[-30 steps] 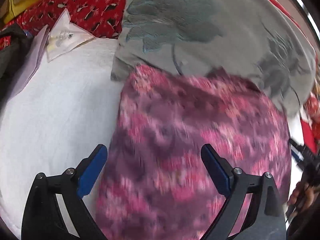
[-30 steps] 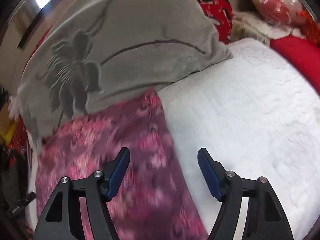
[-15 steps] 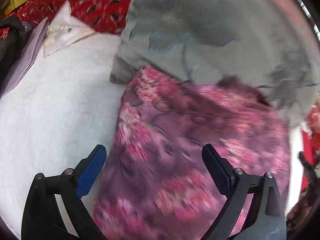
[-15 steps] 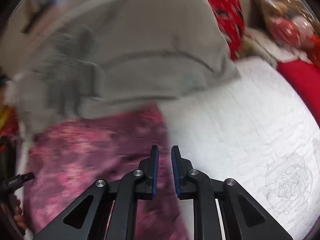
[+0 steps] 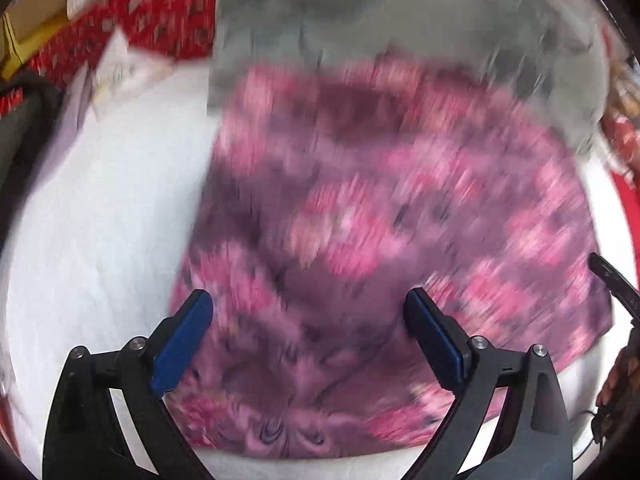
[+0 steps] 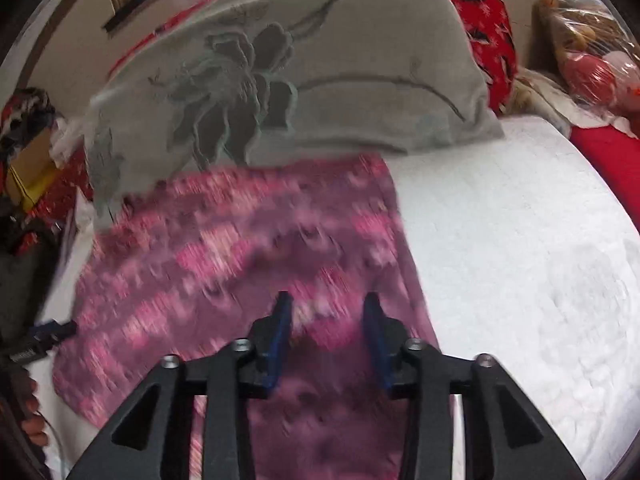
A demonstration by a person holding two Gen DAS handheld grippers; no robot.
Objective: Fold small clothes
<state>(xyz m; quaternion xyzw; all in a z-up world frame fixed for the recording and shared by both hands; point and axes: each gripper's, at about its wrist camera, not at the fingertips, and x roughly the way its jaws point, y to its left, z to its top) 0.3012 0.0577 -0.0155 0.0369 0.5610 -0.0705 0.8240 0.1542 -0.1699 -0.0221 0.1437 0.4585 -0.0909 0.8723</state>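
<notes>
A pink and purple patterned cloth (image 5: 380,220) lies spread on the white quilted bed, blurred by motion; it also shows in the right wrist view (image 6: 248,256). My left gripper (image 5: 308,320) is wide open, hovering over the cloth's near part. My right gripper (image 6: 328,320) is partly open over the cloth's right portion, with nothing between its blue pads.
A grey pillow with a flower print (image 6: 288,80) leans behind the cloth. The white quilt (image 6: 520,248) stretches to the right. Red patterned fabric (image 5: 160,12), papers (image 5: 124,68) and a cardboard box lie at the far left. Plastic bags (image 6: 592,60) sit at the far right.
The right gripper closed half a second ago and has now reopened partway while moving left over the cloth. The left gripper stayed open and shifted slightly, and the cloth now lies flatter.
</notes>
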